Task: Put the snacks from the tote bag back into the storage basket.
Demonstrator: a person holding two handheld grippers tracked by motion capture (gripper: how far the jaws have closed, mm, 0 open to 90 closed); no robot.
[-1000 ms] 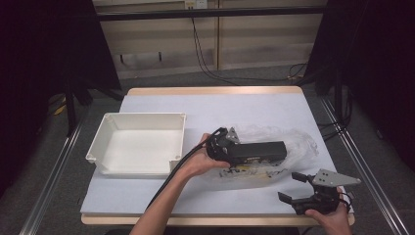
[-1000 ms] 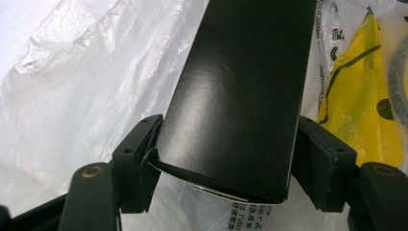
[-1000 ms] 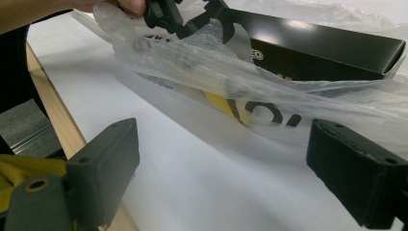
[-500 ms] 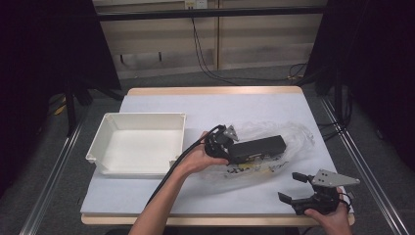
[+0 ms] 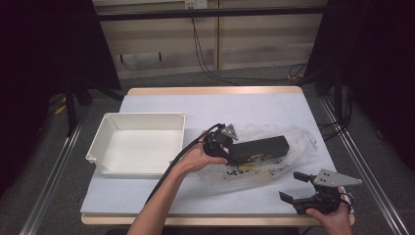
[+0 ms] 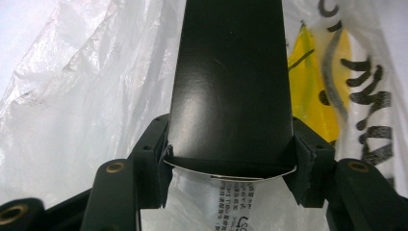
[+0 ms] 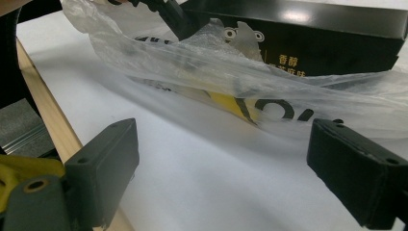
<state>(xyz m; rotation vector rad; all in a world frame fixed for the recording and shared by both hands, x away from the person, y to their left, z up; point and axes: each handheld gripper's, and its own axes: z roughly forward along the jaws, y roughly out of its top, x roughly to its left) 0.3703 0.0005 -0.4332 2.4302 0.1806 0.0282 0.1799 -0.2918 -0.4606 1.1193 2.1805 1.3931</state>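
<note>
My left claw [image 5: 230, 152] is clamped on one short end of the long black box [image 5: 259, 148]. In the left gripper view both pads press on the box's [image 6: 231, 86] sides, and the jaws have just been closing on it. The box lies on the clear plastic bag [image 5: 274, 166], in the middle of the bench [image 5: 244, 105]. Its long side runs straight away from my left claw, out toward the right edge of the bench.

My right claw [image 5: 293, 188] waits near the front right corner, with its jaws wide apart and nothing between them. It points at the bag, and the bag's [image 7: 202, 67] near edge sits just ahead of it. So the left hand is the one that has the box, and the right hand is nearer to the loose bag.

The box [image 7: 308, 33] is stiff card, smooth and a bit shiny, with small gold writing on its side. The bag is thin, soft and crinkly, with black letters and a yellow patch on it. A white tray [image 5: 98, 147] with tall walls sits on my left, well apart from the box. I think the box has to slide back along its long side to come free of the bag.
</note>
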